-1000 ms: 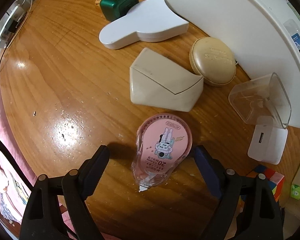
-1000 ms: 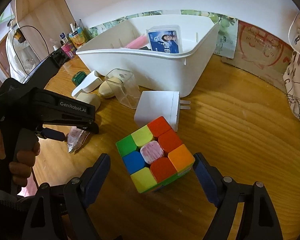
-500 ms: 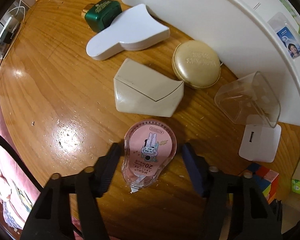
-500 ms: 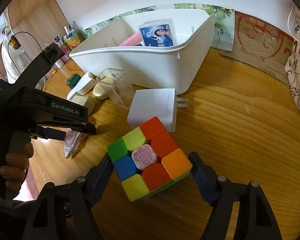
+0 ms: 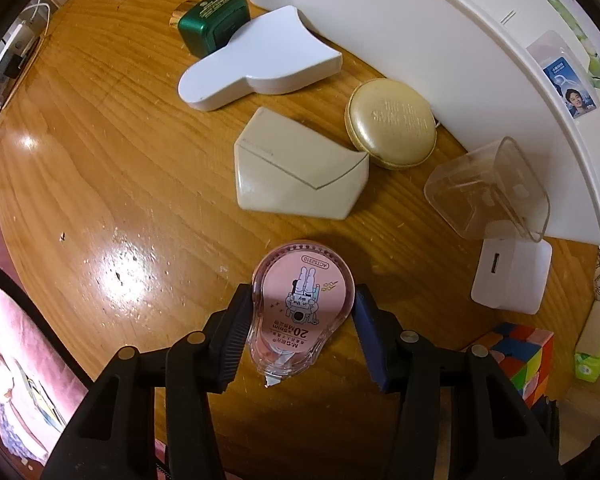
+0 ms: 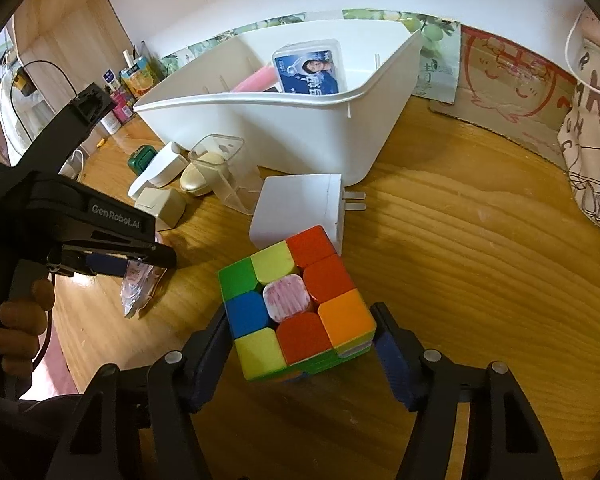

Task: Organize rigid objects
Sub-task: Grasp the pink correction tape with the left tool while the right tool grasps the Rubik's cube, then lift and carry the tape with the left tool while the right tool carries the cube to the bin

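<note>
A pink correction tape (image 5: 304, 300) lies on the wooden table (image 5: 120, 160). My left gripper (image 5: 302, 296) points straight down over it. Its jaws are closing and both pads press the tape's sides. The right wrist view shows the tape (image 6: 140, 288) under that left gripper (image 6: 156, 256). A colourful puzzle cube (image 6: 296, 304) stands between the fingers of my right gripper (image 6: 300, 312). Those jaws are closing too, with the pads right beside the cube and a thin gap showing on its right. The cube (image 5: 520, 356) also appears at the lower right of the left wrist view.
A white bin (image 6: 300, 128) holding a card box and a pink item stands behind. In front of it lie a green bottle (image 5: 214, 20), a white flat case (image 5: 260, 68), a beige case (image 5: 296, 184), a gold compact (image 5: 392, 124), a clear cup (image 5: 484, 188) and a white charger (image 6: 296, 208). A hand (image 6: 16, 320) holds the left gripper.
Both pairs of jaws have narrowed. The left pads have come in from wide apart onto the tape's sides. The right fingers have drawn in close to the cube.
</note>
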`<state>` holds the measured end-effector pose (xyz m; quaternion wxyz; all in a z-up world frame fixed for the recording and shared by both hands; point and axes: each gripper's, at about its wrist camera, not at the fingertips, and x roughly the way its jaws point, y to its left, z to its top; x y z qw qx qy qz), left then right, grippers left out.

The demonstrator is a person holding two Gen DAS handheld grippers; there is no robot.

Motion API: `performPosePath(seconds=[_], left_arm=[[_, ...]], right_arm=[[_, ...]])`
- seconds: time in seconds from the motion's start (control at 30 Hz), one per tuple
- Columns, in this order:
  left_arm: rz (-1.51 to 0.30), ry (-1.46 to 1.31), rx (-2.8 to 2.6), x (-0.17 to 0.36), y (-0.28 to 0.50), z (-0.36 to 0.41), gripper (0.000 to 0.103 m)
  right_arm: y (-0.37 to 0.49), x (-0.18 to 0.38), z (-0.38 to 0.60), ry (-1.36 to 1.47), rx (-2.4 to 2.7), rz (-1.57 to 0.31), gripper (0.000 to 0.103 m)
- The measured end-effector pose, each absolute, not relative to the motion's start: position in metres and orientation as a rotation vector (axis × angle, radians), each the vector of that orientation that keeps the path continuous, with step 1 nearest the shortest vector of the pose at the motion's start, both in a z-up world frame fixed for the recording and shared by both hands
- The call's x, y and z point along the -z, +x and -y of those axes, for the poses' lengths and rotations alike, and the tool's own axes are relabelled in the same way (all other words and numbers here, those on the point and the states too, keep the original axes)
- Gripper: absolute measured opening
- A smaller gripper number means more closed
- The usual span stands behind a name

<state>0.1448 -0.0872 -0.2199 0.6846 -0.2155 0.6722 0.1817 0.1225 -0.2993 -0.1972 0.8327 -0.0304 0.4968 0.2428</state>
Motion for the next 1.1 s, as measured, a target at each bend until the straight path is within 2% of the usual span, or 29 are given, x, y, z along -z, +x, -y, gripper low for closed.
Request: performPosePath(seconds=[0.23,0.5,0.87,1.1], left_arm=[[-1.536,-0.522,-0.387,0.219,0.115,0.082,0.053],[-1.434,-0.511,-0.393,0.182,0.083,0.069,0.053],[-1.198,-0.456,-0.353,0.111,0.044,0.058,0.053],[-1.012,-0.473,-0.273,0.092,0.05,0.038,0.053]], right_arm=[[0.108,0.18,0.304,-0.042,-0.489,-0.989,0.063],[0.084,0.159,0.302,-0.045,-0.485,-0.901,0.063],[0.064,0.136,0.275,-0.053,-0.548,-0.789,0.063],[0.058,0.124,0.254,-0.063,-0.555,-0.716,0.063]])
